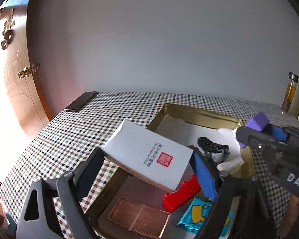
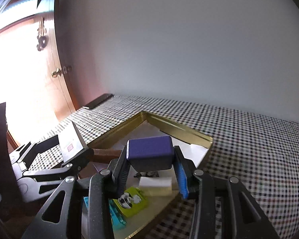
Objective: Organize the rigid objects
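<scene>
The tabletop (image 1: 129,107) is covered by a checked cloth and backs onto a plain wall. A wooden door (image 1: 20,83) with a brass knob stands past its left edge.

A gold-rimmed tin (image 1: 199,112) sits open on the cloth toward the right side, lined with white paper. A dark-framed tray (image 1: 101,203) lies just in front of the tin, nearer the cameras.

The left gripper (image 1: 147,165) is spread wide and clamped on a white box (image 1: 149,155) with a red stamp, one pad on each end. The box is tilted and held above the tray's near-left part, clear of the cloth.

The right gripper (image 2: 150,167) is closed to a narrower gap on a purple block (image 2: 150,149), held over the tin's near corner. In the left wrist view this gripper crosses in front of the tin's right side.

In the tray lie a copper-coloured plate (image 1: 139,217), a red toothed block (image 1: 181,195) and a teal card (image 1: 197,215). A dark crumpled item (image 1: 213,149) rests on the paper in the tin, with a white slab (image 2: 155,182) beside it. A green card (image 2: 131,201) lies below the right gripper.

A dark phone (image 1: 81,101) lies at the far left corner. A jar (image 1: 290,93) with amber contents stands at the far right edge.
</scene>
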`<action>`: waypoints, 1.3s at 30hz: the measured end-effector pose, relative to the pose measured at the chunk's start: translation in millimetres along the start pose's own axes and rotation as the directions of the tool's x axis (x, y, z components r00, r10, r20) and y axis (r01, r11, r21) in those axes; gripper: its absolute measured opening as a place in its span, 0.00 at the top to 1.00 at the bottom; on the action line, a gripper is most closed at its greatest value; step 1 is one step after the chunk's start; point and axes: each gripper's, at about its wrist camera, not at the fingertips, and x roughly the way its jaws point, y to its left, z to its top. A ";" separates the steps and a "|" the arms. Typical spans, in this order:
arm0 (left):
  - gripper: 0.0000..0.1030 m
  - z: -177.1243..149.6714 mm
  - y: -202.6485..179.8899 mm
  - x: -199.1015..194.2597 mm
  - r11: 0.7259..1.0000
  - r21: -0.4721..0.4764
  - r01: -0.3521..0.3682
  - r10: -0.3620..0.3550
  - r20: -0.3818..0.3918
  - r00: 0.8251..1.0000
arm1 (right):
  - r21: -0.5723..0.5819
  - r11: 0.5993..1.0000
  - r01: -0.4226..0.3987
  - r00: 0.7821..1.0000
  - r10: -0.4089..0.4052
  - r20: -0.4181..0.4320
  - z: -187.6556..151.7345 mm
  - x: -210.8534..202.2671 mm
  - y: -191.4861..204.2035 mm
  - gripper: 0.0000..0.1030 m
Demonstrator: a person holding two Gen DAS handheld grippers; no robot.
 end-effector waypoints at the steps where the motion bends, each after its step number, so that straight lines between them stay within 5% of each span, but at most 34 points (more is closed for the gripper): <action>1: 0.15 0.6 0.0 2.2 1.000 0.006 -0.006 0.006 -0.005 1.000 | -0.002 1.000 0.005 1.000 -0.005 -0.016 1.8 5.8 2.2 0.57; 17: 0.14 1.0 -5.9 21.5 0.998 0.050 -0.024 0.028 -0.065 0.997 | -0.004 1.000 0.001 0.998 -0.001 -0.068 3.1 31.2 7.7 0.56; 21: 0.08 2.0 -5.2 19.7 0.999 0.043 -0.018 0.021 -0.074 0.997 | 0.002 1.000 -0.012 0.998 0.012 -0.057 2.1 28.8 7.4 0.35; 39: 0.01 2.2 -1.1 -2.0 1.000 0.014 -0.008 0.008 -0.052 0.999 | 0.044 0.999 -0.025 0.998 0.022 0.058 0.1 -17.9 -2.0 0.24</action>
